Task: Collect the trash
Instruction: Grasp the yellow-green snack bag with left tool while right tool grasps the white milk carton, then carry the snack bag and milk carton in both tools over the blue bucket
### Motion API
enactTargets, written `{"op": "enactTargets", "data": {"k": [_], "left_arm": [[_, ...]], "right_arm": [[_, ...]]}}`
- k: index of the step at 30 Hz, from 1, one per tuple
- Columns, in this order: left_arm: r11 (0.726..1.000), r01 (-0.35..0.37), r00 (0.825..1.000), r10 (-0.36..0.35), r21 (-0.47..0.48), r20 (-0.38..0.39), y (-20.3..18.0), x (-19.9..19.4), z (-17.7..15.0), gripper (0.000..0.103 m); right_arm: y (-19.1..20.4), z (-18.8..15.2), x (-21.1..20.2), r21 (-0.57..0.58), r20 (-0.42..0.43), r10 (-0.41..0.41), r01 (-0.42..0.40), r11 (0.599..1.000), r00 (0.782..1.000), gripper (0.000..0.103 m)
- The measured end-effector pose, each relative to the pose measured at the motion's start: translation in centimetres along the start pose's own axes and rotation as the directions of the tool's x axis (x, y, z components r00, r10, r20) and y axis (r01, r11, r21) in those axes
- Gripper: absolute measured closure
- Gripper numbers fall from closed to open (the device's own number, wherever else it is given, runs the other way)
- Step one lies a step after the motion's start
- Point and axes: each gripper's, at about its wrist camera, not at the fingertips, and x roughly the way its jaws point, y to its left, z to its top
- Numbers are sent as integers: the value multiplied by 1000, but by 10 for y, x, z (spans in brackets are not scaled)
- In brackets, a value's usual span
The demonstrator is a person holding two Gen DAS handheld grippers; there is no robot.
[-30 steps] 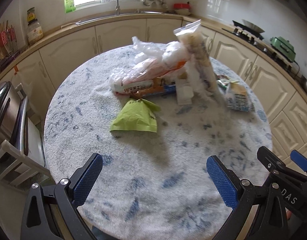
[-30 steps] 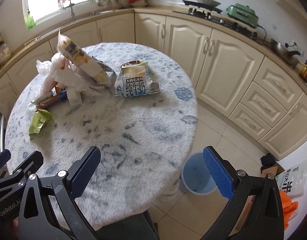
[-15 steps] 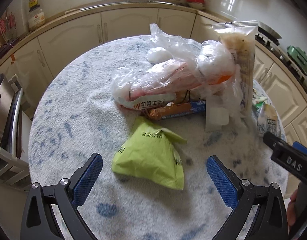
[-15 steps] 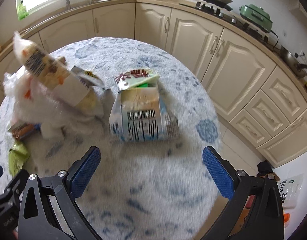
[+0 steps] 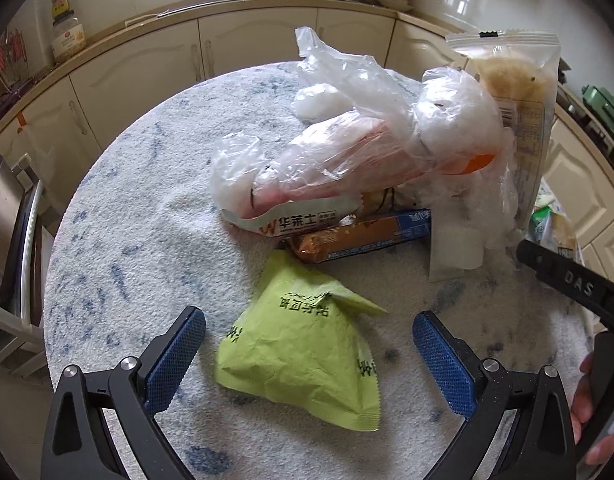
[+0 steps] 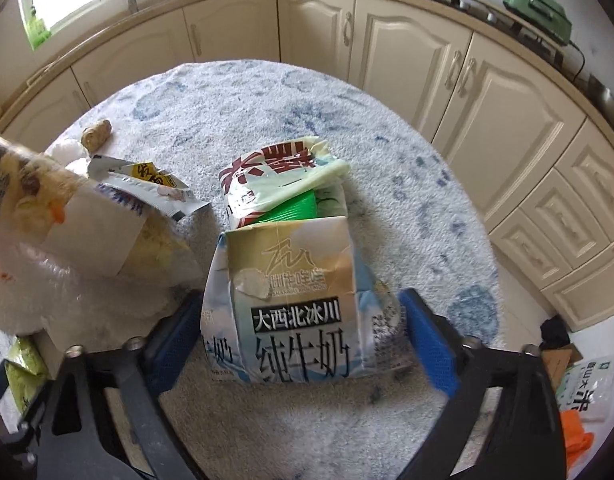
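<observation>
Cream kitchen cabinets curved behind the round tabletop point(image 5: 119, 264), which wore a fuzzy white and blue cover. We had both claws released. Our left claw point(image 5: 309, 354) straddled a green packet point(image 5: 303, 356) lying flat, its pads apart on either side and not touching. Our right claw point(image 6: 299, 344) flanked a squashed milk carton point(image 6: 295, 308), which stood on the tabletop with a torn rice bag point(image 6: 283, 176) just behind it; we could not tell whether the pads touched it.

To grip well, we judged each claw should sink until the pads met the cover, then close slowly. The green packet was thin and crinkly, so pinching a raised fold looked safer than its flat face. The carton looked soft and might buckle.

We counted one green packet, one carton, one brown wrapper point(image 5: 363, 236), one clear plastic bag point(image 5: 347, 152) and one tall food pouch point(image 5: 515, 92).
</observation>
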Motion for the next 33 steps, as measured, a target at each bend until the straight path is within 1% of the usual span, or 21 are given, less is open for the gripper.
{"op": "enactTargets", "data": {"k": [4,7,10,12,13,14,16,18,19,23,28,33], "left_arm": [[1000,5,1000,-4,-13,1,9,1,-3,1],[999,22,1000,-22,-25,5,17,2,-4,1],[1000,11,1000,-11,-10,10,19,0,-6,9],[1000,-6,999,5,20,36,18,1,-9,14],[999,-25,998,24,28,53,18,0,-11,23],[999,-40,997,38,32,69,18,-2,-13,37],[999,-27,996,24,35,88,20,-8,-17,53],[1000,2,996,-5,31,87,26,-9,-19,58],[1000,1,996,-4,31,88,28,-10,-20,61],[999,20,995,-23,32,96,28,-25,-24,66],[998,21,990,-28,57,139,20,-55,-32,68],[995,-31,978,11,93,208,7,-87,-46,68]], "right_arm": [[2,-18,-9,-29,14,9,-8,1000,1000,14],[5,-34,-20,-50,7,63,-63,997,998,14],[13,-51,-30,-92,-3,96,-95,991,995,14],[19,-60,-34,-115,-5,86,-86,990,996,14],[20,-64,-36,-120,-4,83,-83,989,997,14],[22,-67,-38,-123,-2,82,-82,989,997,14],[23,-71,-40,-119,-2,88,-87,989,996,14],[22,-72,-41,-109,-1,91,-91,990,996,14],[21,-73,-42,-102,-3,94,-93,990,996,14],[19,-75,-45,-79,-9,117,-118,990,993,14],[20,-79,-56,-70,10,133,-132,989,991,14],[21,-82,-78,-74,63,143,-138,988,988,14]]}}
